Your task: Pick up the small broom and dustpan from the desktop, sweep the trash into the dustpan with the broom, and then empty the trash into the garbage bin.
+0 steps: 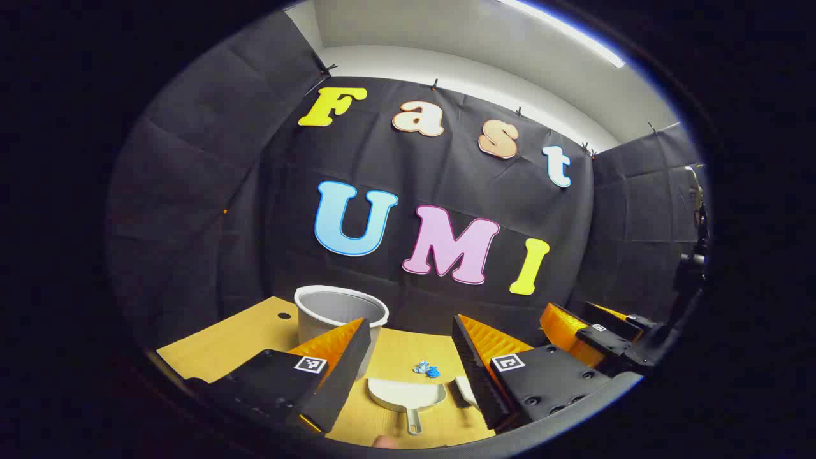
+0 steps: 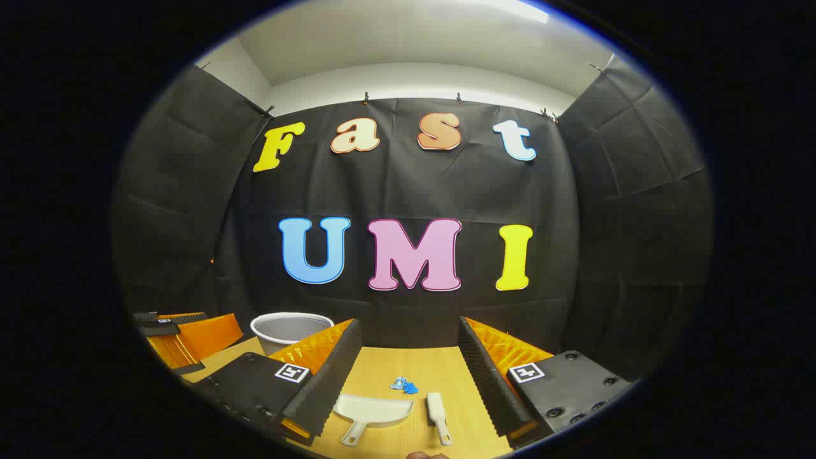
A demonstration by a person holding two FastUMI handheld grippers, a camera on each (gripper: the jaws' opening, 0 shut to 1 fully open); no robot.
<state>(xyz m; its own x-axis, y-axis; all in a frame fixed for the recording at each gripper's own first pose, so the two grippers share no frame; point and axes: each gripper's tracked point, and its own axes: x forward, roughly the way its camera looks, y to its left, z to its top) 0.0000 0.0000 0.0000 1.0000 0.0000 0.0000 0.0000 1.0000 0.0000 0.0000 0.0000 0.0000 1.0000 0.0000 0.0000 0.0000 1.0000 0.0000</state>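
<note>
Desktop, pre-grasp: left gripper (image 1: 408,357) and right gripper (image 2: 408,357), both wide open and empty; dustpan (image 1: 407,394) lies ahead between left's fingers, handle nearest; small broom (image 2: 437,411) lengthwise ahead of right, beside trash (image 2: 404,385).

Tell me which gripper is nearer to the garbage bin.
Left. The left gripper has the garbage bin just behind its own left finger. The right gripper sits farther to the right, with the bin off to its left.

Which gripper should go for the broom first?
Right. In the right gripper view the broom lies between its open fingers, right of the dustpan. In the left gripper view the dustpan is centred instead.
</note>
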